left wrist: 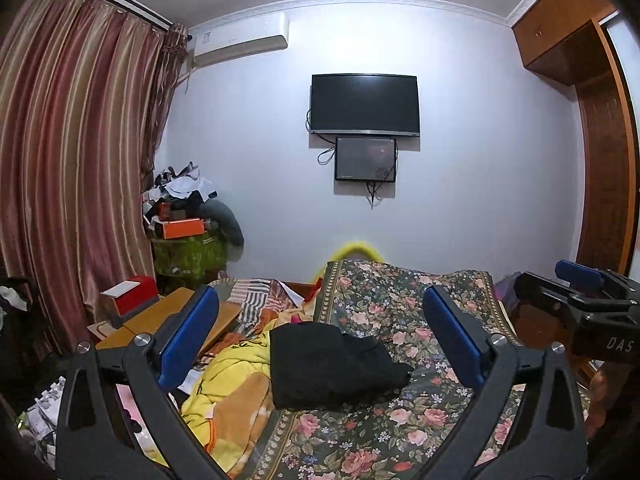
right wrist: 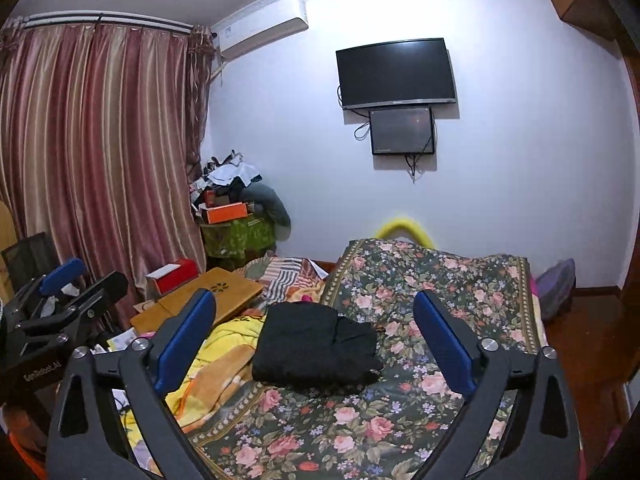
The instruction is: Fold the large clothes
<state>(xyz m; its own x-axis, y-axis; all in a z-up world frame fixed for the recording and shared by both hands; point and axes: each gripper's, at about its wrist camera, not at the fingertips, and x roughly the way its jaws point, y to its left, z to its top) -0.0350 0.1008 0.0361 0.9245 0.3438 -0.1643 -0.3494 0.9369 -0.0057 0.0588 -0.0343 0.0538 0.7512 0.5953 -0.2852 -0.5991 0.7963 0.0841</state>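
Note:
A black garment [left wrist: 320, 364] [right wrist: 312, 348] lies folded into a compact bundle on the floral bedspread [left wrist: 400, 308] [right wrist: 440, 280]. My left gripper [left wrist: 320, 332] hovers over the near part of the bed, open, with nothing between its blue pads [left wrist: 188, 336]. My right gripper [right wrist: 314, 332] is open too and holds nothing; the bundle lies beyond and below its blue pads [right wrist: 442, 340]. Each gripper shows at the edge of the other's view: the right gripper [left wrist: 580, 280] at far right, the left gripper [right wrist: 64, 280] at far left.
A yellow blanket [left wrist: 236, 392] [right wrist: 216, 364] is bunched on the bed's left side. A low wooden table [right wrist: 200, 300] with a red box [right wrist: 172, 276] stands left of the bed, a cluttered pile [left wrist: 188, 216] in the corner by the curtains [left wrist: 72, 160]. A wardrobe [left wrist: 600, 140] stands at right.

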